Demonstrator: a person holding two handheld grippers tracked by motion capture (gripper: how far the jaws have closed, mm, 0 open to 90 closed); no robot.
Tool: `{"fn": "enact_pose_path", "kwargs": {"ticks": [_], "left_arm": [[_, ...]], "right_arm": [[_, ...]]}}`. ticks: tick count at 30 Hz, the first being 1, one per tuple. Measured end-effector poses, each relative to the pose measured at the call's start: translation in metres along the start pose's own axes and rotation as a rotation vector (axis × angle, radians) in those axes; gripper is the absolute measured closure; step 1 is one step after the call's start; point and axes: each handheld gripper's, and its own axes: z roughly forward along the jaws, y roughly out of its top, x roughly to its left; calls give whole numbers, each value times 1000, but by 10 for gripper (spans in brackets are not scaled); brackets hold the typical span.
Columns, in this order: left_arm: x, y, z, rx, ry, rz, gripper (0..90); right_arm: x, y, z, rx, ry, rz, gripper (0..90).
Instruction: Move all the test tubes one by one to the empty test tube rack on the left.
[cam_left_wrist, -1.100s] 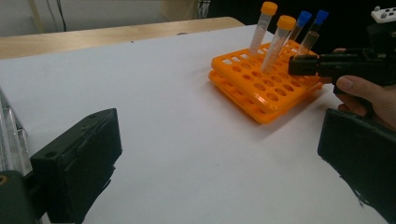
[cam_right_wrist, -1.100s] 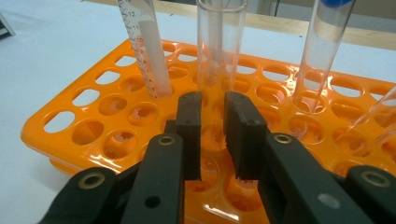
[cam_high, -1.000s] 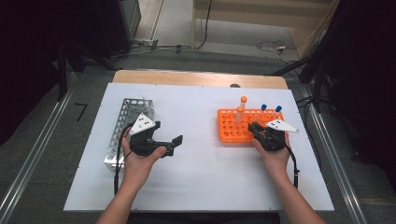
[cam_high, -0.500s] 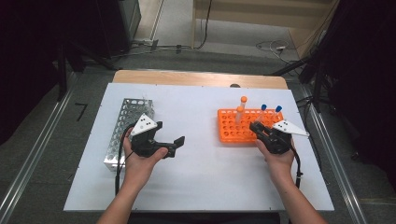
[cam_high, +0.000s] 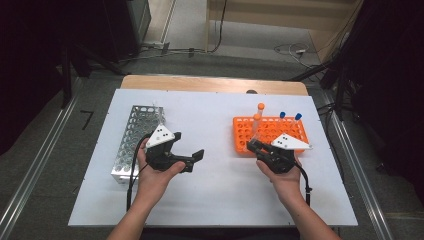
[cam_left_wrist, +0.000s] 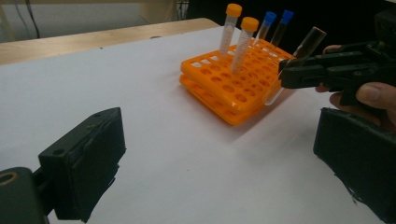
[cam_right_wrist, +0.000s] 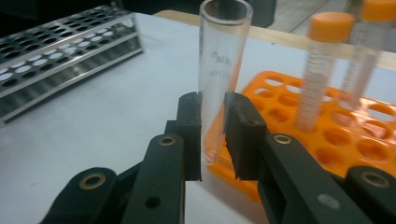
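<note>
My right gripper (cam_right_wrist: 212, 135) is shut on a clear uncapped glass tube (cam_right_wrist: 219, 79), held roughly upright at the near left corner of the orange rack (cam_high: 272, 131). The left gripper view shows that tube (cam_left_wrist: 299, 51) tilted, its bottom beside the rack's front edge (cam_left_wrist: 224, 100). Two orange-capped tubes (cam_left_wrist: 243, 42) and two blue-capped tubes (cam_left_wrist: 275, 28) stand in the rack. My left gripper (cam_high: 194, 160) is open and empty above the bare white table, between the two racks. Its jaws spread wide in its own view (cam_left_wrist: 219, 158).
A metal perforated rack (cam_high: 135, 140) lies on the left of the white table (cam_high: 215, 200), just behind my left hand. It also appears far left in the right gripper view (cam_right_wrist: 60, 60). The table's wooden edge (cam_high: 210, 84) runs along the back.
My right gripper has shifted a little left and nearer with the tube. The left gripper has crept slightly right, still open.
</note>
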Motion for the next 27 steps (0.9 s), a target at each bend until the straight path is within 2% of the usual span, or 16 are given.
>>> {"fn": "enact_pose_path", "kwargs": {"ticks": [5,9,10,12,13,14,16,17,22,24,27], "left_arm": [[-9,1,4,3,-41,14,63],[-18,2,8,13,-67,28,151],[-20,2,9,16,-65,31,151],[-24,2,12,20,-73,35,208],[-27,2,13,22,-77,34,266],[-29,2,14,21,-82,36,266],[-32,2,16,27,-97,43,342],[-34,2,17,27,-103,46,342],[-43,1,24,44,-129,82,485],[-47,0,26,54,-142,100,506],[-51,0,28,66,-153,126,594]], "right_arm": [[18,2,4,21,63,-31,743],[34,2,10,52,118,-68,743],[34,2,10,52,118,-68,743],[40,2,11,61,136,-77,743],[45,2,13,70,152,-86,744],[45,2,13,70,152,-86,744],[54,2,16,84,180,-102,743],[54,2,16,84,180,-102,743],[69,2,19,108,225,-132,743],[70,2,19,109,232,-137,743],[75,3,19,115,253,-148,743]]}}
